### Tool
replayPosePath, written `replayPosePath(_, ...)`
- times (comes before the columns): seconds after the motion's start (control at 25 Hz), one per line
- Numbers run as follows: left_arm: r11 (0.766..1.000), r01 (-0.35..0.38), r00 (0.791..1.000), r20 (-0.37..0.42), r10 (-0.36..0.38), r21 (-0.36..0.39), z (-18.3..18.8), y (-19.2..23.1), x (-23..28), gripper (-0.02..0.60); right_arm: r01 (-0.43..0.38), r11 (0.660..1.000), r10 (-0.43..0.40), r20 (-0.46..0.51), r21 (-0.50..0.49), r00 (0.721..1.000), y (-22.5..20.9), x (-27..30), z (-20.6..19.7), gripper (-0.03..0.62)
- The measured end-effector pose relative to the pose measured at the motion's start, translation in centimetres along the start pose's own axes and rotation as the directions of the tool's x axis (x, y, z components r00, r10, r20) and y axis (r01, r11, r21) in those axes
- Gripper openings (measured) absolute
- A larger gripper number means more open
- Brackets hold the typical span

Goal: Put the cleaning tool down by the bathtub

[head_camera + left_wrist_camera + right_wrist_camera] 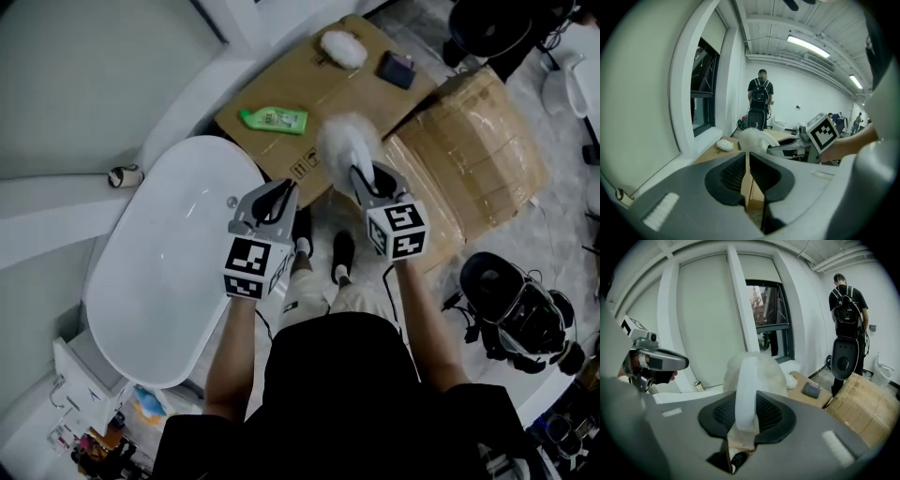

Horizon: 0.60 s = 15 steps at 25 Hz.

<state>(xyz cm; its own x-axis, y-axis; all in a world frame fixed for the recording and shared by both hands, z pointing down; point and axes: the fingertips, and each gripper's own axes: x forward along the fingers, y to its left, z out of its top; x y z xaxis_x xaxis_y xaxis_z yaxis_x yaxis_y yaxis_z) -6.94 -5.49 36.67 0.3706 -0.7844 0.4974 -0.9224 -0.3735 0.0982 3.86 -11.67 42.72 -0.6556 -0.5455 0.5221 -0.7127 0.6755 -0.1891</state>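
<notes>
**A:** Looking down from the head, what takes up the most room?

**B:** The white bathtub (150, 281), lying on the left. To the right is a wrapped cardboard box (478, 150). Between them at the far side, a flat cardboard sheet (328, 89) lies on the floor.

**A:** And the two grippers?

**B:** Both are held out in front of the person, side by side. The left gripper (278, 199) is over the tub's near-right rim. Its jaws are pressed together with only a thin slit between them, and nothing is in it. The right gripper (364, 178) is clamped on the white handle of the cleaning tool (349, 142).

**A:** Where does the tool sit?

**B:** Its fluffy white head sticks out past the jaws. In the head view it overlaps the near edge of the cardboard sheet, just right of the tub's far end. It is held up in the jaws, not lying on anything.

**A:** Any smaller things?

**B:** There are three on the sheet. A green bottle (275, 119) lies on its side, a white fluffy pad (342, 47) is at the far edge, and a small dark block (397, 68) lies near the pad.
</notes>
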Motion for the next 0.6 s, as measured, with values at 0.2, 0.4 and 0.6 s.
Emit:
replayPosePath(0.2,0.998,0.056,0.998,-0.035,-0.056,-0.002,-0.7,2.2,2.8,0.025,0.047,0.998,-0.045,-0.052,0.039,0.998,-1.0,3.4,-1.4,0.098)
replayPosePath(0.4,0.995,0.104,0.993,-0.056,-0.104,-0.005,-1.5,3.9,5.5,0.025,0.090,0.993,-0.082,-0.095,0.081,0.992,-1.8,6.4,-3.2,0.098)
replayPosePath(0.6,0.989,0.149,0.986,-0.080,-0.148,0.008,-2.3,5.1,8.1,0.034,0.117,0.987,-0.102,-0.132,0.114,0.986,-2.6,9.5,-5.1,0.098)
